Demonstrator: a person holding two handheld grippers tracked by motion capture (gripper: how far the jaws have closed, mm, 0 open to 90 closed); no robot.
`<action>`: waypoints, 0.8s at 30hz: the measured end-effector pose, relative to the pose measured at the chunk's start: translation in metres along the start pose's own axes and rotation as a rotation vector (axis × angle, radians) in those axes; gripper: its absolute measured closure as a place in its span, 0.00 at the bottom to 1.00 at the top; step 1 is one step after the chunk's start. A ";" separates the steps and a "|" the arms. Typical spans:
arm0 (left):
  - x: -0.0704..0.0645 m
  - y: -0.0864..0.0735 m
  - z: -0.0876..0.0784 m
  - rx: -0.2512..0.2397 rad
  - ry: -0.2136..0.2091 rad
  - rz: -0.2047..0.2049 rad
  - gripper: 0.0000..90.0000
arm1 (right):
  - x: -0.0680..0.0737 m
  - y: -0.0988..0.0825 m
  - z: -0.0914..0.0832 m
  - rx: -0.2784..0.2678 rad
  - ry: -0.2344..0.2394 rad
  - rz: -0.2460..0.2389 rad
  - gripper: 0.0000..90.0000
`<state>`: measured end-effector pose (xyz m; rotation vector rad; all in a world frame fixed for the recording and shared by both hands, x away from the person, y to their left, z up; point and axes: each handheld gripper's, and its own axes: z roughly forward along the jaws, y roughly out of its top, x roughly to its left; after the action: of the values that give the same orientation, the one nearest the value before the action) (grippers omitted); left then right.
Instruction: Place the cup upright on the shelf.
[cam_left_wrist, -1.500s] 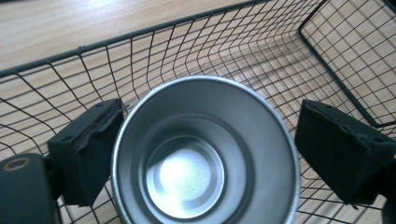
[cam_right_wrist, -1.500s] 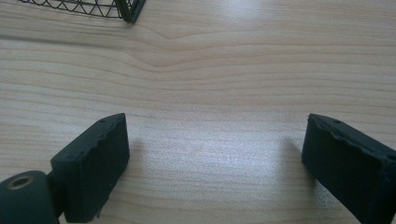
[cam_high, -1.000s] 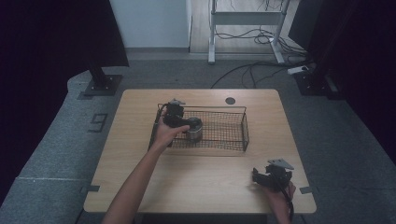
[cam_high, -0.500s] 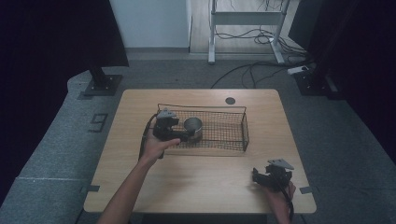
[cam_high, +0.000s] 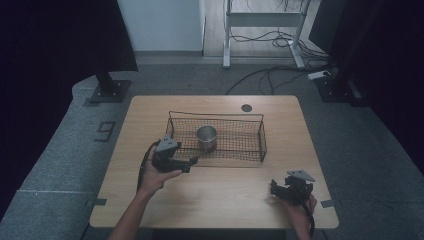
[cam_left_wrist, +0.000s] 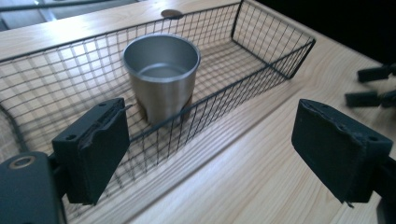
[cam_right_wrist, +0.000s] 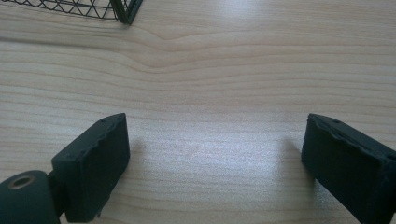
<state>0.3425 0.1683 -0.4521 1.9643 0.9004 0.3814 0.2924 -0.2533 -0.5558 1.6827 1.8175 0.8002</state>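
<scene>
A steel cup (cam_high: 206, 138) stands upright inside a black wire basket (cam_high: 250, 150), in the middle of the high view. The cup is round, with smooth brushed metal walls that narrow a little toward the bottom, and it is empty. In the left gripper view the cup (cam_left_wrist: 161, 74) sits at the upper centre of the frame, behind the near wall of the basket (cam_left_wrist: 261, 70). The basket is long and rectangular, made of thin wire in a small square grid with a thicker rim. The bench (cam_high: 235, 195) is pale wood with a fine straight grain, and a small dark round disc (cam_high: 246, 107) lies near its far edge. On the grey floor at the left of the high view a mark that looks like the digit 9 (cam_high: 105, 131) can be read.

The left gripper (cam_high: 192, 163) is at the lower left of the basket, just outside its near wall. Its jaws have just been closing, but they stand apart and released, with nothing between the pads. The pads are black, with a rough worn edge.

The right gripper (cam_high: 274, 186) rests low at the lower right of the bench, well apart from the basket. Its jaws are wide apart and hold nothing, over bare wood.
</scene>
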 end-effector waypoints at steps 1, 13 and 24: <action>-0.001 -0.004 -0.002 0.000 -0.007 -0.002 0.13 | 0.000 0.000 0.000 0.000 0.000 0.000 0.09; -0.013 -0.048 -0.014 0.006 -0.053 -0.046 0.14 | 0.000 0.000 0.000 -0.001 -0.001 0.001 0.09; -0.007 -0.065 -0.007 0.053 -0.065 -0.095 0.16 | 0.000 0.000 0.000 -0.001 0.000 0.000 0.09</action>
<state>0.3051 0.1885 -0.5025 1.9625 0.9664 0.2396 0.2926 -0.2536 -0.5558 1.6815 1.8165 0.8009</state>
